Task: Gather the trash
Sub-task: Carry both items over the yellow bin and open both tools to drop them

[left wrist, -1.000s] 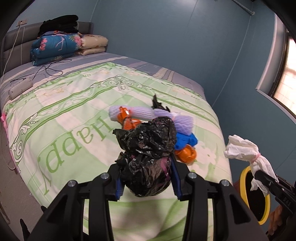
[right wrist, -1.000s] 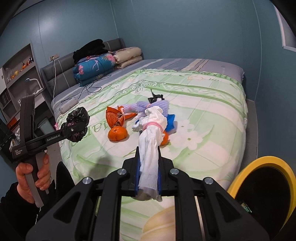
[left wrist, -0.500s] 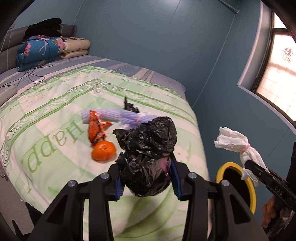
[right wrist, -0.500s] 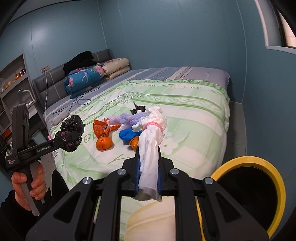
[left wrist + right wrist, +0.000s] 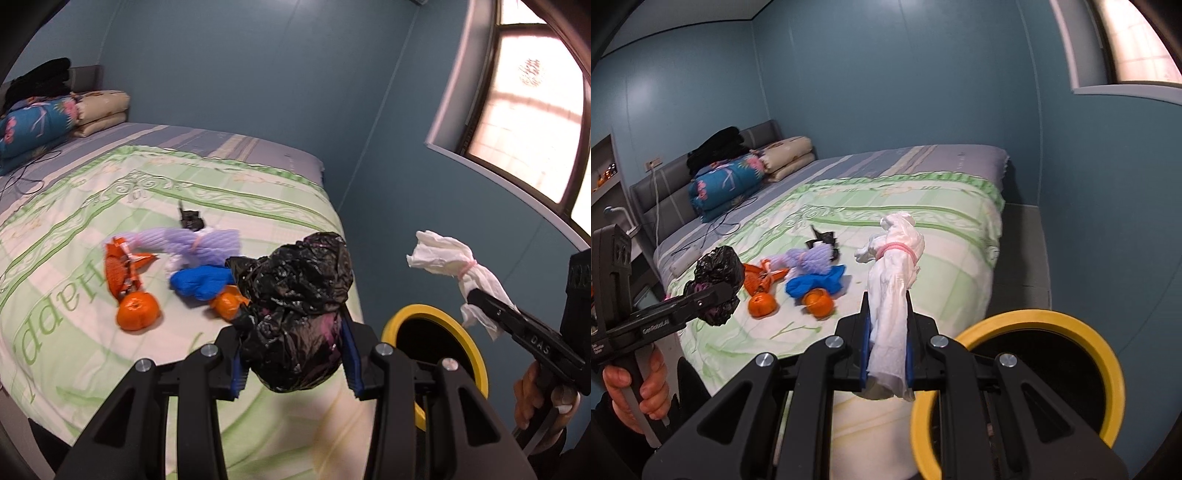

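My left gripper point(image 5: 293, 354) is shut on a crumpled black plastic bag point(image 5: 295, 310), held above the bed's near corner; it also shows in the right wrist view point(image 5: 718, 286). My right gripper point(image 5: 886, 354) is shut on a white tissue bundle tied with a pink band point(image 5: 894, 288), also seen in the left wrist view point(image 5: 454, 266). A yellow-rimmed black bin point(image 5: 1052, 384) stands on the floor beside the bed, just right of both grippers point(image 5: 436, 347). On the bed lie two tangerines point(image 5: 137, 311) point(image 5: 818, 302), an orange net point(image 5: 122, 269), a purple net point(image 5: 207, 245) and a blue glove point(image 5: 203, 282).
The green patterned bedspread point(image 5: 92, 229) covers the bed. Folded quilts and pillows point(image 5: 727, 182) are stacked at the headboard, with cables nearby. A small black item point(image 5: 190, 219) lies beyond the purple net. Blue walls and a window point(image 5: 535, 103) are at right.
Both grippers have swung right toward the yellow-rimmed bin, still holding the black bag and the tissue bundle. The bin now shows larger and closer in both views.
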Demonstrator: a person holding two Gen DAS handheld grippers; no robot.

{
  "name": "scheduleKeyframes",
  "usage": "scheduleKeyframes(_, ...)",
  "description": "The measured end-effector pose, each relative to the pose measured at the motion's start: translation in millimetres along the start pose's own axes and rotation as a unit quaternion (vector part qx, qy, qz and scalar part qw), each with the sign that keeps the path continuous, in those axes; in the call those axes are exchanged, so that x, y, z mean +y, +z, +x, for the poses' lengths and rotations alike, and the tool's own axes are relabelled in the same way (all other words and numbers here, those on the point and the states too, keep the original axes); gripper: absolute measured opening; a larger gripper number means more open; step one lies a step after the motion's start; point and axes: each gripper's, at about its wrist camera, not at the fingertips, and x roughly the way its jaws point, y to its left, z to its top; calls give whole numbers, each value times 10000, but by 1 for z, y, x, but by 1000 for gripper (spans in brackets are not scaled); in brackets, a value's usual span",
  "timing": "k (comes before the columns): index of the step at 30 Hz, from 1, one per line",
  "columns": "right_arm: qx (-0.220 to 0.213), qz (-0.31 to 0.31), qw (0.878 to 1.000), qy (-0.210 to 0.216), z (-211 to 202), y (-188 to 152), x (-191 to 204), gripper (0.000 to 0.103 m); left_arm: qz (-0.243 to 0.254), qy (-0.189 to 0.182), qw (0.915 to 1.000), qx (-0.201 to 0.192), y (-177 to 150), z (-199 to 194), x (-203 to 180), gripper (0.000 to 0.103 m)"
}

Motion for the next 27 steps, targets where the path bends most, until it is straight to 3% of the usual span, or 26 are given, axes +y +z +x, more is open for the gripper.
scheduleKeyframes(27, -110, 701, 9934, -896, -35, -17, -95, 13, 976, -928, 9879, 771, -25, 65, -125, 38)
